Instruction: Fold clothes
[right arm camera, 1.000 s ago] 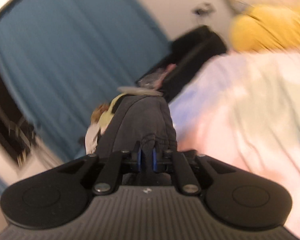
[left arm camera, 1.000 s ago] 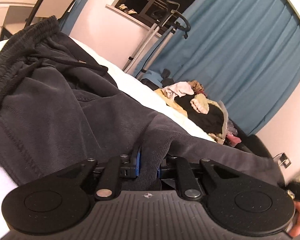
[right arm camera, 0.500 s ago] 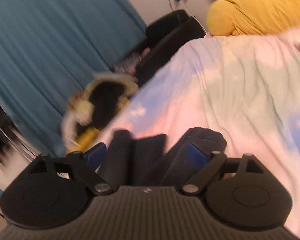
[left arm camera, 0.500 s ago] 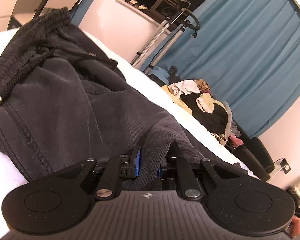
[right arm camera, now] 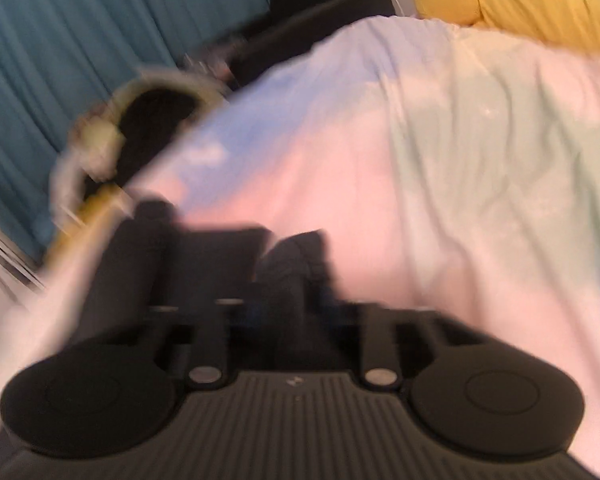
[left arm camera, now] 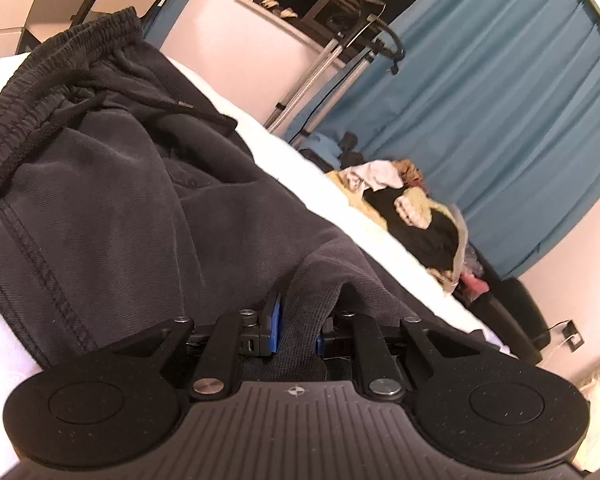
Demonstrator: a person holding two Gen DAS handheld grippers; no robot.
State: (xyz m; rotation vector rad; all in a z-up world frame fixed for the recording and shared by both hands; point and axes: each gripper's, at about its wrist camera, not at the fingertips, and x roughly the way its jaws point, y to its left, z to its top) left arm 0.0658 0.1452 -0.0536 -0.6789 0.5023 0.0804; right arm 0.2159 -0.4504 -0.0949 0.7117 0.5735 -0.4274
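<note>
Dark grey sweatpants lie spread on the white bed, with the elastic waistband and drawstring at the far left. My left gripper is shut on a raised fold of the trouser fabric. In the blurred right wrist view, the end of a trouser leg lies on the pastel sheet. My right gripper is low over the bed and its jaws are closing, with a bunch of that dark fabric between them.
A heap of mixed clothes sits beyond the bed's far edge before a blue curtain. A metal exercise frame stands by the window. A yellow cushion and a black chair lie past the sheet.
The right gripper opened wide, dropped toward the bed and narrowed again around the dark leg end. The left gripper kept its hold and barely moved.
</note>
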